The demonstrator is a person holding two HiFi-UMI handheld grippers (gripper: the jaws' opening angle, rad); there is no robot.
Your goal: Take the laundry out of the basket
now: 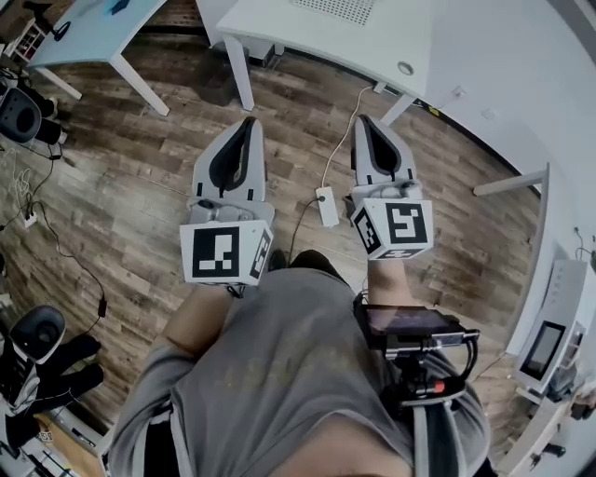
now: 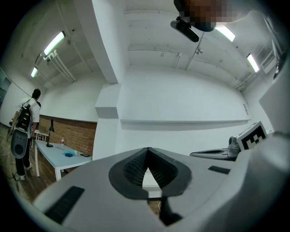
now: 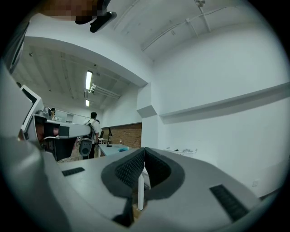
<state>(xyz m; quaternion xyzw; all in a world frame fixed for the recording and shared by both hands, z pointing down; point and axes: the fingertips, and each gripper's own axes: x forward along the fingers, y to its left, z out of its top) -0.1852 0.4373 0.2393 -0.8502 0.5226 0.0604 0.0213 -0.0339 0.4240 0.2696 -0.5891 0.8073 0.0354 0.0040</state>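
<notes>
No basket and no laundry show in any view. In the head view my left gripper (image 1: 248, 123) and right gripper (image 1: 364, 122) are held side by side over a wooden floor, pointing away from the person's body. Each carries its marker cube near the hand. Both pairs of jaws meet at the tips with nothing between them. In the left gripper view, the left gripper (image 2: 147, 149) points at a white wall. The right gripper (image 3: 144, 150) faces a white wall and a far brick wall in the right gripper view.
A white table (image 1: 326, 37) stands just ahead, another white table (image 1: 93, 28) at the far left. A power strip (image 1: 327, 206) with its cable lies on the floor between the grippers. A person with a backpack (image 2: 27, 131) stands by a table. Equipment lines both sides.
</notes>
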